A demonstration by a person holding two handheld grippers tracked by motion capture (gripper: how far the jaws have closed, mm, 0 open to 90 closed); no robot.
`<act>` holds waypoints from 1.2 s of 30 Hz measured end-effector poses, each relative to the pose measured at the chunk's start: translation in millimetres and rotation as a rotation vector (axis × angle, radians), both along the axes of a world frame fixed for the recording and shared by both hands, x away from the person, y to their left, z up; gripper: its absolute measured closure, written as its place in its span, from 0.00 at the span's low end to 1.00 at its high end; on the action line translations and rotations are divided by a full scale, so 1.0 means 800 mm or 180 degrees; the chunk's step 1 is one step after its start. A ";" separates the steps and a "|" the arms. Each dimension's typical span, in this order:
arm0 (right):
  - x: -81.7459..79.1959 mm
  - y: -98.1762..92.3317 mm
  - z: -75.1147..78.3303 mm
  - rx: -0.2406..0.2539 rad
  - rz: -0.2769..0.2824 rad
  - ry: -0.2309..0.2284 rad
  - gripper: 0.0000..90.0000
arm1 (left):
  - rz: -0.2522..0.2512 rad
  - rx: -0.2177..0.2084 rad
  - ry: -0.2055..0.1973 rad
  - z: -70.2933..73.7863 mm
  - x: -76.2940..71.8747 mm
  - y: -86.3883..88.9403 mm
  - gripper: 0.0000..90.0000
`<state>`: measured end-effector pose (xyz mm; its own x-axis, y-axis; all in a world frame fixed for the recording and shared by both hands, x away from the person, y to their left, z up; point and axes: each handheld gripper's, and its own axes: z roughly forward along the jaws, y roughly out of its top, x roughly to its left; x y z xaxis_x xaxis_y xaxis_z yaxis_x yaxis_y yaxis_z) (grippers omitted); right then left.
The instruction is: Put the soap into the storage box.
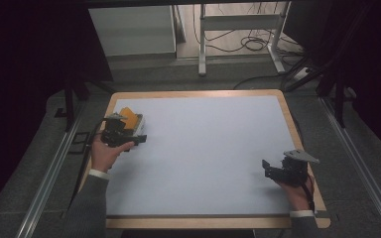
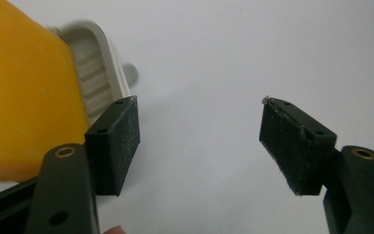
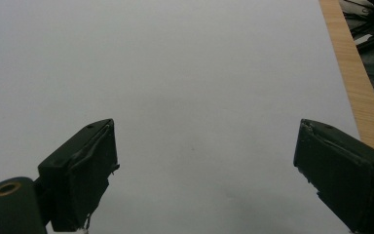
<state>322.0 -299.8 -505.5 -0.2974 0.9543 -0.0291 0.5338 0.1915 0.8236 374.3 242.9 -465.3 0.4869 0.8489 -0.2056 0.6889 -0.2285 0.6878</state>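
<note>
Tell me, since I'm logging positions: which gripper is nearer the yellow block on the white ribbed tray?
Left. The left gripper sits right beside the yellow block, jaws open; the right gripper is far across the table, near its right edge.

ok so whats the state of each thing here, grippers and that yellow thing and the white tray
left hand-held gripper: open, empty, jaws beside the tray
right hand-held gripper: open, empty, over bare table
yellow block: lying in the tray, not gripped
white tray: resting on the table, at its far left
</note>
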 end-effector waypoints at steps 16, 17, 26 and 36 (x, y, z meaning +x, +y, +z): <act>-0.002 0.002 0.000 -0.0014 0.0008 -0.0009 0.09 | -0.0181 -0.0071 -0.0046 -0.031 -0.057 -0.010 0.32; -0.002 0.002 0.000 -0.0017 0.0008 -0.0010 0.09 | -0.0188 -0.0085 -0.0053 -0.034 -0.059 -0.010 0.32; -0.002 0.002 0.000 -0.0020 0.0002 -0.0005 0.09 | -0.0191 -0.0152 -0.0042 -0.058 -0.081 -0.008 0.31; -0.003 0.002 -0.001 -0.0030 0.0000 0.0002 0.09 | -0.0156 -0.0187 -0.0070 -0.059 -0.082 -0.004 0.31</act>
